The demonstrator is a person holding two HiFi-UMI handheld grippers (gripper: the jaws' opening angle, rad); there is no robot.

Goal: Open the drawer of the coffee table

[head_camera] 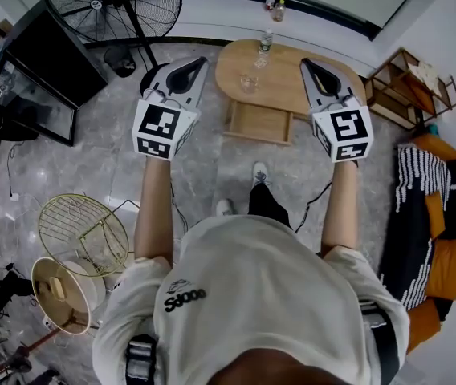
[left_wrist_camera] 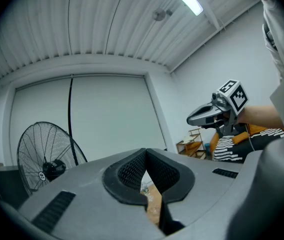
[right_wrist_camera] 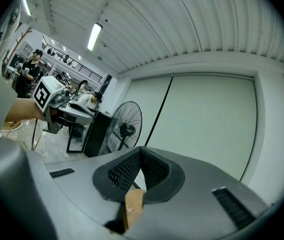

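Note:
In the head view the oval wooden coffee table (head_camera: pixel 292 83) stands ahead of me on the floor. Its drawer (head_camera: pixel 258 123) juts out of the near side, pulled open. A bottle (head_camera: pixel 265 45) and a glass (head_camera: pixel 249 83) stand on the top. My left gripper (head_camera: pixel 198 61) is held level to the left of the table, shut and holding nothing. My right gripper (head_camera: pixel 306 62) hovers over the table's right part, also shut and holding nothing. The left gripper view shows its jaws (left_wrist_camera: pixel 145 151) pressed together and the right gripper (left_wrist_camera: pixel 202 116) beyond. In the right gripper view the jaws (right_wrist_camera: pixel 141 149) meet likewise.
A standing fan (head_camera: pixel 111 2) and a black cabinet (head_camera: pixel 43 74) are at the far left. A wire basket chair (head_camera: pixel 83 235) sits at the near left. A wooden shelf (head_camera: pixel 409 83) and a sofa with orange cushions (head_camera: pixel 437 239) line the right side.

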